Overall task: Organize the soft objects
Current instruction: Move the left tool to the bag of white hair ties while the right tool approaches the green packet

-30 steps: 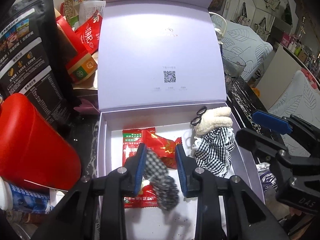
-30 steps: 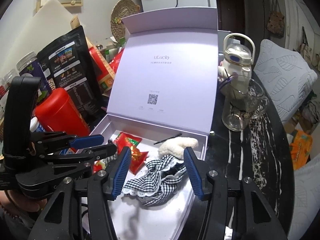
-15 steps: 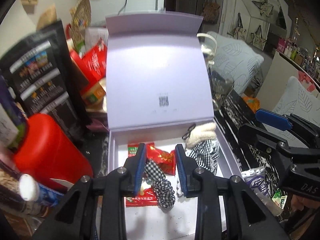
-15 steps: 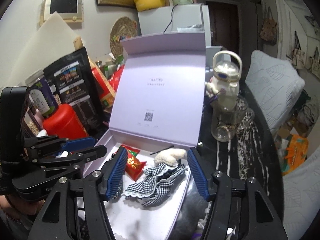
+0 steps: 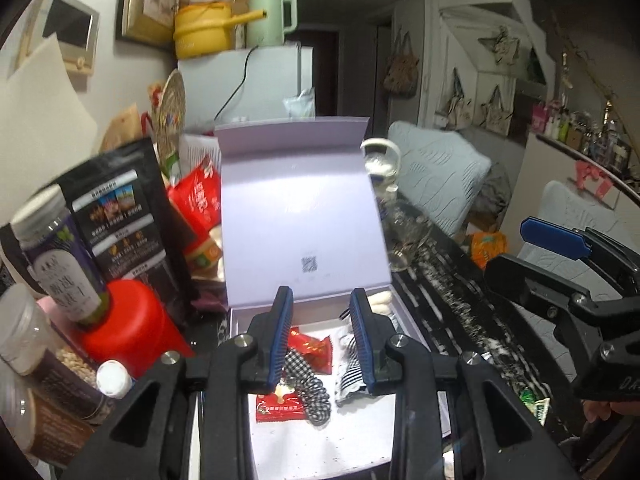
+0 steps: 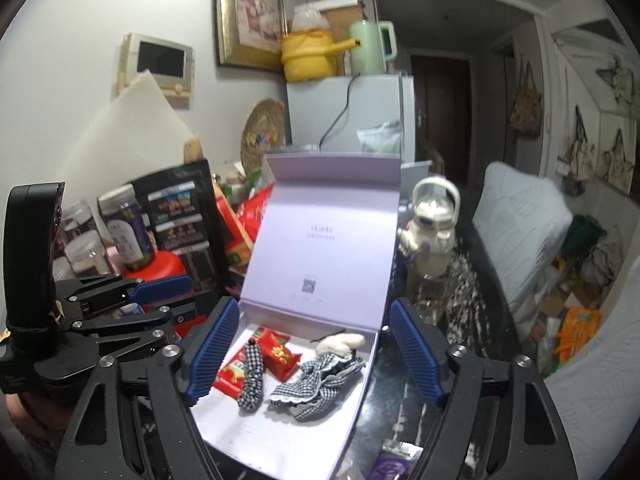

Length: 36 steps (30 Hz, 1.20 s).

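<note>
The left gripper (image 5: 322, 296) hung above the near end of an open lilac cardboard box (image 6: 280, 432), its blue ribbed pads drawn narrow with nothing gripped. Below them, on the box floor and clear of the pads, lay a black-and-white checked fabric scrunchie (image 5: 308, 380), stretched lengthwise across flat red foil snack packets (image 6: 280, 354). Just to its right lay a crumpled black-and-white gingham cloth with a frilled edge (image 6: 316, 380), and behind that, against the back wall, a white fluffy fabric piece (image 6: 340, 342) beside a thin black hairpin (image 6: 330, 336).

The right gripper (image 6: 312, 308) was held over the box from the right. Its jaws had just been opening and stood wide apart, framing the box's contents from above without touching them; nothing was between the pads. The hinged lid stood upright behind. A red plastic bottle (image 5: 124, 332) stood just left of the box.
</note>
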Each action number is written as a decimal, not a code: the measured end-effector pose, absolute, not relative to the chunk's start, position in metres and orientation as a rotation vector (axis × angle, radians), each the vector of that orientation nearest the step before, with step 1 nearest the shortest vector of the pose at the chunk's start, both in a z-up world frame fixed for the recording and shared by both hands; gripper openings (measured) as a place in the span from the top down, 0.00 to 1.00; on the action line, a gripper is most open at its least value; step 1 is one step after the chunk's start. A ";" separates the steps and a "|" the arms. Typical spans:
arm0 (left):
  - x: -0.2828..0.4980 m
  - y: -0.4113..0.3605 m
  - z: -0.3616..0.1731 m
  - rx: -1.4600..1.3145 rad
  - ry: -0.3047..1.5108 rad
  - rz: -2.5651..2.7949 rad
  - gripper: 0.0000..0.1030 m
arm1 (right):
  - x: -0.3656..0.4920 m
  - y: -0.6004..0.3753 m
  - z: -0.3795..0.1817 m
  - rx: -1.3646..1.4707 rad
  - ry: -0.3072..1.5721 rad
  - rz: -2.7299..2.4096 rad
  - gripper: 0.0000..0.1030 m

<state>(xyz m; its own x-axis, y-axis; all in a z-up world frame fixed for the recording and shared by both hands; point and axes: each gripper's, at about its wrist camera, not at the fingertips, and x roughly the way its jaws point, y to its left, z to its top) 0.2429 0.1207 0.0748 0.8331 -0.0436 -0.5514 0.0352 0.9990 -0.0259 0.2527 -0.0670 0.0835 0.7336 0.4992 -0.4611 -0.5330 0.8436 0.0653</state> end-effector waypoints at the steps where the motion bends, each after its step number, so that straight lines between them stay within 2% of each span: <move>1: 0.240 0.120 0.077 -0.014 0.576 -0.046 0.72 | 0.247 -0.069 0.088 -0.072 0.469 0.565 0.21; 3: 0.234 0.116 0.082 -0.009 0.562 -0.059 0.72 | 0.238 -0.072 0.092 -0.066 0.450 0.558 0.18; 9: 0.218 0.099 0.089 0.008 0.539 -0.112 0.72 | 0.212 -0.090 0.102 -0.055 0.428 0.515 0.17; 10: 0.215 0.096 0.090 0.012 0.536 -0.120 0.69 | 0.206 -0.094 0.103 -0.055 0.426 0.501 0.17; 11: 0.213 0.093 0.090 0.014 0.536 -0.129 0.62 | 0.203 -0.097 0.103 -0.055 0.425 0.493 0.17; 13: 0.209 0.087 0.091 0.015 0.532 -0.153 0.08 | 0.194 -0.106 0.103 -0.053 0.425 0.469 0.16; 14: 0.204 0.084 0.091 0.018 0.517 -0.162 0.04 | 0.189 -0.111 0.103 -0.049 0.426 0.454 0.16; 17: 0.189 0.070 0.094 0.062 0.476 -0.180 0.04 | 0.177 -0.125 0.101 -0.038 0.431 0.424 0.16; 24: 0.170 0.047 0.088 0.056 0.502 -0.258 0.03 | 0.147 -0.159 0.089 -0.013 0.466 0.342 0.16; 36: 0.147 0.021 0.055 0.026 0.609 -0.341 0.04 | 0.110 -0.193 0.063 0.038 0.512 0.286 0.15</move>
<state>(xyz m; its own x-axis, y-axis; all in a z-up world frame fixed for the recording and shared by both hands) 0.1465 0.0208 0.0554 0.7665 -0.3062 -0.5646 0.3213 0.9439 -0.0757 0.1101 -0.1927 0.0635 0.8332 0.2792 -0.4773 -0.2604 0.9596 0.1069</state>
